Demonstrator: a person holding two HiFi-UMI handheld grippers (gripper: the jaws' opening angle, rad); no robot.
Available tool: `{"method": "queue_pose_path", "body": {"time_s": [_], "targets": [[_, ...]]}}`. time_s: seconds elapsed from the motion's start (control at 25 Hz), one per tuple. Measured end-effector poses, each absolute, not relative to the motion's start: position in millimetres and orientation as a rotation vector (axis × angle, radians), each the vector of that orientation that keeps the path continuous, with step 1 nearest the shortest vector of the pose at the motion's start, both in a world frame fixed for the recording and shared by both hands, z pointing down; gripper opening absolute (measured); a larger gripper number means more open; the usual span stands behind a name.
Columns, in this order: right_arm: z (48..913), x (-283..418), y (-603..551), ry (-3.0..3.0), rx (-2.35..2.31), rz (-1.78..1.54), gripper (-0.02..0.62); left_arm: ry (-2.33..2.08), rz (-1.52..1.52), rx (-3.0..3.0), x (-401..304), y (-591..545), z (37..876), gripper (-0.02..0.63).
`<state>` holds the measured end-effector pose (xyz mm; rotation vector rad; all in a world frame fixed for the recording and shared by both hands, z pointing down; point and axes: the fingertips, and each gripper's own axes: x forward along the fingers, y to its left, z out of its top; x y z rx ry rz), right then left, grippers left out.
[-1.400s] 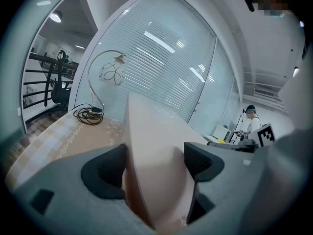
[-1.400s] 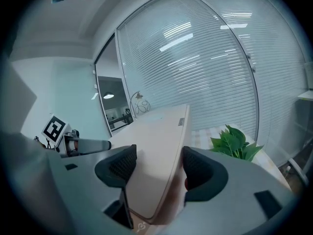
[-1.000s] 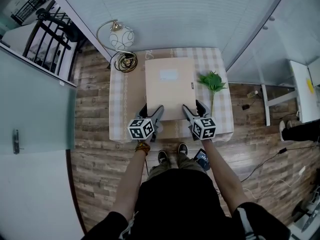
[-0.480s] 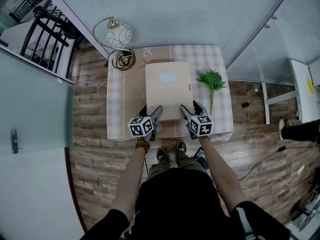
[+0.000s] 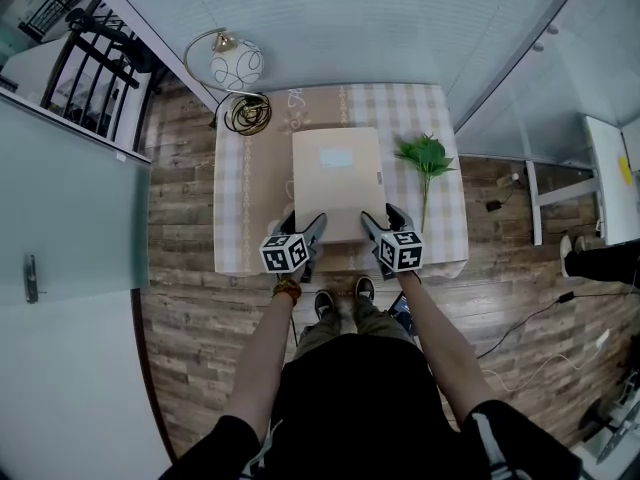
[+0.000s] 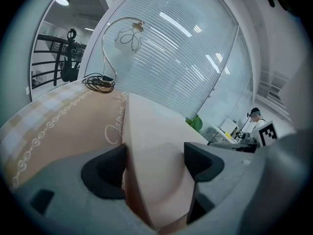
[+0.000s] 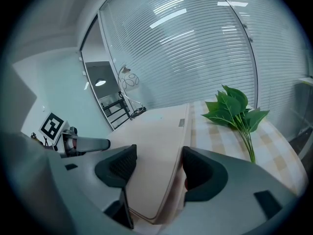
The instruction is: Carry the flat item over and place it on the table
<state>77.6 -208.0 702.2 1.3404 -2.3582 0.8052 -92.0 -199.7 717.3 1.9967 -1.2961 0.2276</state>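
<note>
The flat item (image 5: pixel 337 183) is a thin beige cardboard box with a pale label, lying over the brown runner of the checked table (image 5: pixel 233 198). My left gripper (image 5: pixel 303 230) is shut on its near left corner and my right gripper (image 5: pixel 382 226) on its near right corner. In the left gripper view the box (image 6: pixel 146 131) runs between the dark pads (image 6: pixel 105 173) of my left gripper (image 6: pixel 154 163). In the right gripper view the box (image 7: pixel 156 131) passes between both jaws of my right gripper (image 7: pixel 159 173). Whether its far edge touches the cloth I cannot tell.
A lamp with a round white shade (image 5: pixel 237 65) and a coiled cable (image 5: pixel 247 114) stand at the table's far left corner. A green leafy sprig (image 5: pixel 425 158) lies right of the box. A ribbed glass wall (image 5: pixel 350 28) runs behind the table. Wooden floor (image 5: pixel 180 298) surrounds it.
The box and both grippers have shifted only slightly over the table while the view moved a little. Both grips are unchanged.
</note>
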Motion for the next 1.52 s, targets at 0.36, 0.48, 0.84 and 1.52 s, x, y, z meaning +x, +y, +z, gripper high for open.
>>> {"method": "queue_pose_path", "body": {"time_s": [0.36, 0.48, 0.84, 1.52], "targets": [[715, 79, -198, -2.321, 1.321, 0.788, 0.278, -1.278, 0.272, 1.978, -90, -189, 731, 0.367], [718, 80, -196, -2.311, 1.311, 0.786, 0.278, -1.271, 0.284, 1.969, -88, -186, 736, 0.367], [728, 81, -187, -2.28, 1.277, 0.788, 0.278, -1.244, 0.325, 1.956, -87, -177, 745, 0.367], [734, 80, -179, -2.25, 1.288, 0.81, 0.278, -1.221, 0.39, 1.954, -89, -172, 748, 0.367]]}}
